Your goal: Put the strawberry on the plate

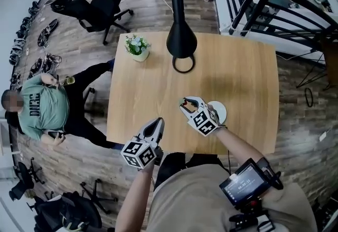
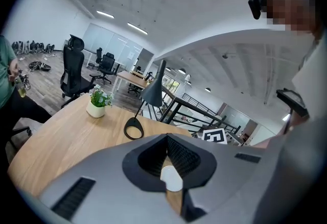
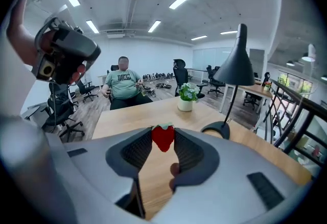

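I hold the small red strawberry [image 3: 163,138] pinched between my right gripper's [image 1: 188,103] fingertips, ready for the round white plate [image 1: 222,111] just beside those fingers, while my left gripper's [image 1: 159,122] fingers sit pressed together, empty, kept aside.

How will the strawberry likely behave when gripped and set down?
Probably light: the strawberry hangs pinched at the tips of the right claw. Its tapered shape could slip from a loose grip. Rounded, it may roll on the plate.

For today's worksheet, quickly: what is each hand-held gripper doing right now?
Left hand-held gripper: closed, empty.
Right hand-held gripper: closed on the strawberry.
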A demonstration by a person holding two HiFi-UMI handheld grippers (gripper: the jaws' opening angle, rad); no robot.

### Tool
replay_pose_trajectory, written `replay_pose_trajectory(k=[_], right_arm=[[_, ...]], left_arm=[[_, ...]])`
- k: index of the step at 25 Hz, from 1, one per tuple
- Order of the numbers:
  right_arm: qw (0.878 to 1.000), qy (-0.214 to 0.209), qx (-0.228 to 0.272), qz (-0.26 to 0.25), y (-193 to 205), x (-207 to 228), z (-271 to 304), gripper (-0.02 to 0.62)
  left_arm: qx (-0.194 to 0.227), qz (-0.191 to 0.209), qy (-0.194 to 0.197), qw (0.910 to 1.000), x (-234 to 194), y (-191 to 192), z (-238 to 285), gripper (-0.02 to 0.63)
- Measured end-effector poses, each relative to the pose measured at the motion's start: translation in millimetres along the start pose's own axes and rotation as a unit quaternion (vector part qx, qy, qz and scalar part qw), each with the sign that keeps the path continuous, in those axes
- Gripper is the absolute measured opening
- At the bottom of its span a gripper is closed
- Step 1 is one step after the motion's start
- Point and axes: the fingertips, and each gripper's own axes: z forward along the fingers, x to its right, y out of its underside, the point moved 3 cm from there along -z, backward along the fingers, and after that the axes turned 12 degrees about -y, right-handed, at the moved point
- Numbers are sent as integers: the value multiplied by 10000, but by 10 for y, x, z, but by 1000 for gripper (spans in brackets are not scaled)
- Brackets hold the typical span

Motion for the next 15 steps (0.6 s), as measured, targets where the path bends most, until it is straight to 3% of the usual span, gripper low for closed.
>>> replay_pose_trajectory(k=[15], right_arm=[[9931, 506, 1043, -179, -690, 39, -1324, 140]], left_arm=[[413, -36, 449, 9981, 521, -253, 84, 4]])
